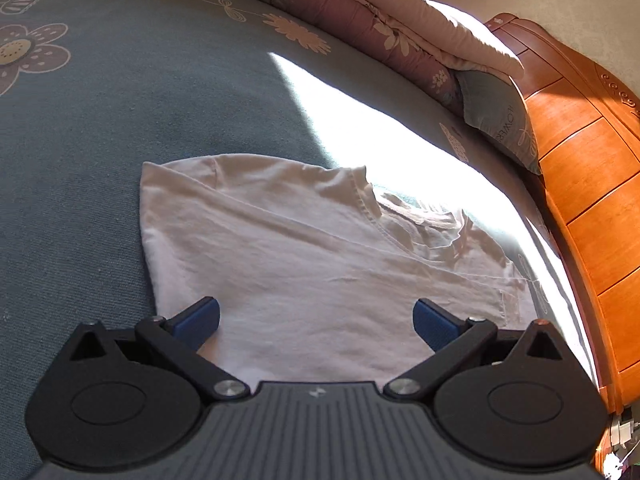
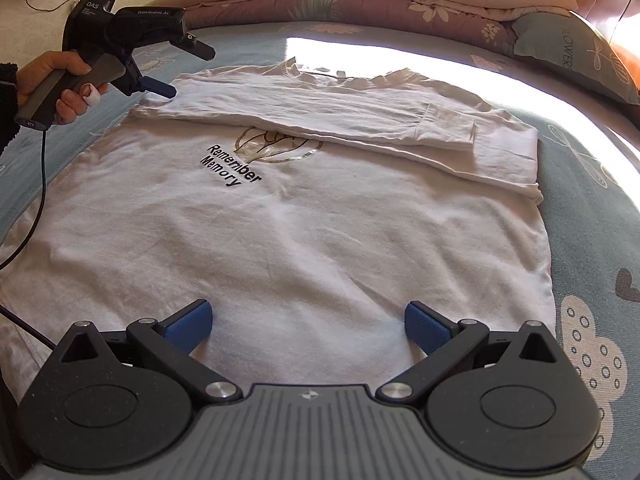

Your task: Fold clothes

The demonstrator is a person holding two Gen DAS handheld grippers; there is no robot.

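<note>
My right gripper [image 2: 308, 326] gapes over the near hem of the white printed cotton T-shirt [image 2: 304, 240], spread lengthwise away on the blue bedspread [image 2: 592, 220]; my left gripper [image 2: 176, 68], likewise empty, hovers by its far shoulder.

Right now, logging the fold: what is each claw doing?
Left claw: open, holding nothing, over the white shirt.
Right claw: open, holding nothing.

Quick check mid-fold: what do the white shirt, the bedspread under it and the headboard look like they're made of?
White shirt: soft matte knit, probably cotton; it creases loosely and shows stitched hems. Bedspread: blue woven fabric with a visible ribbed weave and floral pattern. Headboard: orange-brown wood, glossy varnish, panelled with carved scrolls.
</note>
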